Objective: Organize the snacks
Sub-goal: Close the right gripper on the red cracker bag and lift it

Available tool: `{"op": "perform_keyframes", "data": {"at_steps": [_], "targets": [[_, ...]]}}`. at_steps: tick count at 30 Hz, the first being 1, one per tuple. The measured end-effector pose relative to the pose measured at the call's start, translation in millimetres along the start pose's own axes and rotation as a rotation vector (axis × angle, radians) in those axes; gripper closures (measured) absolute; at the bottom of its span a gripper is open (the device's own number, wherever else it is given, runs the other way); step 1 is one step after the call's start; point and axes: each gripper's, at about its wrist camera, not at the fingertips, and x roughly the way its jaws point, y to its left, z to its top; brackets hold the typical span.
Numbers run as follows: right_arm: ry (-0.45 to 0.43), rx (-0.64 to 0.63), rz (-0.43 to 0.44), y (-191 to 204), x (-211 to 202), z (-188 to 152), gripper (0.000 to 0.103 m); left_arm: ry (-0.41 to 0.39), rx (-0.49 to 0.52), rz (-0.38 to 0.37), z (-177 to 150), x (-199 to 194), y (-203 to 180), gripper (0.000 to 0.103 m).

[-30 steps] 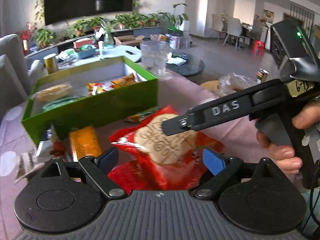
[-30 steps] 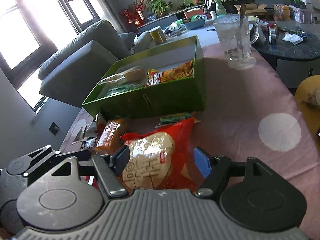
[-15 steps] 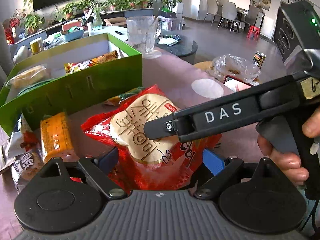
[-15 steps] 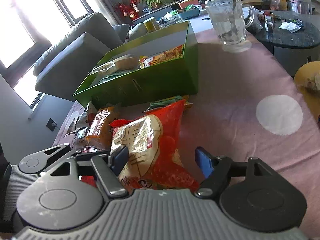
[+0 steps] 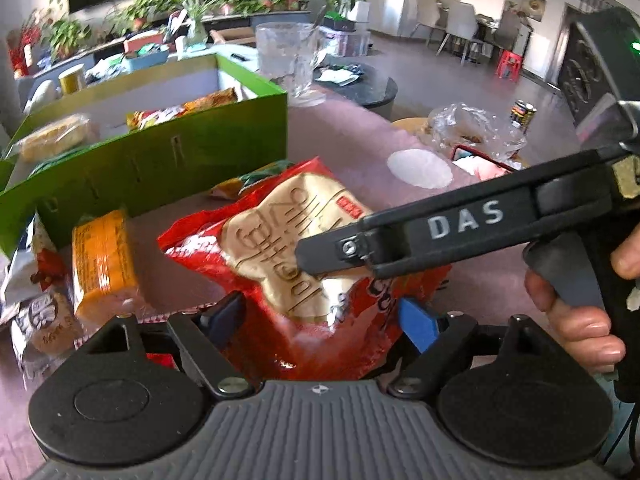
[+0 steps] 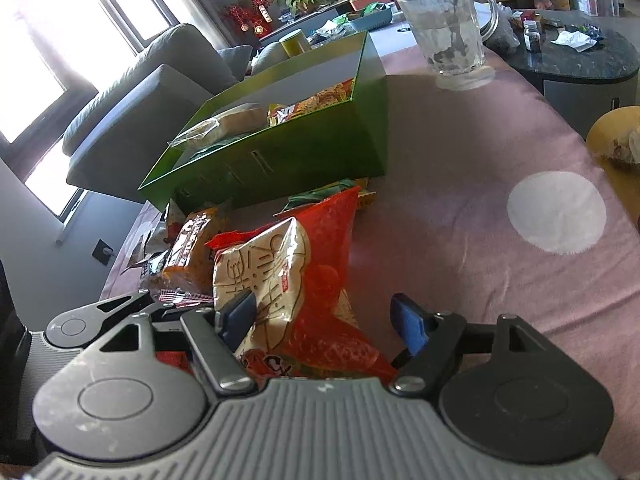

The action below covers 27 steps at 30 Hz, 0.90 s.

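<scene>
The red bag (image 5: pixel 304 248) lay on the pink cloth (image 6: pixel 480 200) just in front of the green box (image 5: pixel 160 164), tilted up between both my grippers. My left gripper (image 5: pixel 320 316) had just been closing around the bag; whether its pads pressed I could not tell. My right gripper (image 6: pixel 328 316) stood spread, its left pad touching the bag, its right pad clear. An orange pack (image 5: pixel 102 264) lay beside the bag. A glass mug (image 6: pixel 448 32) stood beyond the box.
</scene>
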Motion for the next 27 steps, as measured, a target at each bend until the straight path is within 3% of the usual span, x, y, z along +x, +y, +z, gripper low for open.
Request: {"op": "perform_keyframes", "data": {"at_steps": [5,22,24,27], "targets": [[-0.004,-0.005,0.006,-2,1,-1,0.045,0.007,-0.056,-0.016,-1,2,9,0.02],[-0.008,-0.013,0.024,11,4,-6,0.045,-0.041,-0.045,-0.014,1,2,-2,0.021],[-0.003,0.005,0.036,13,3,-7,0.05,-0.057,-0.045,-0.02,3,-3,-1,0.021],[-0.009,0.052,0.08,12,-3,-6,0.066,-0.091,-0.039,-0.03,7,-14,-2,0.022]]}}
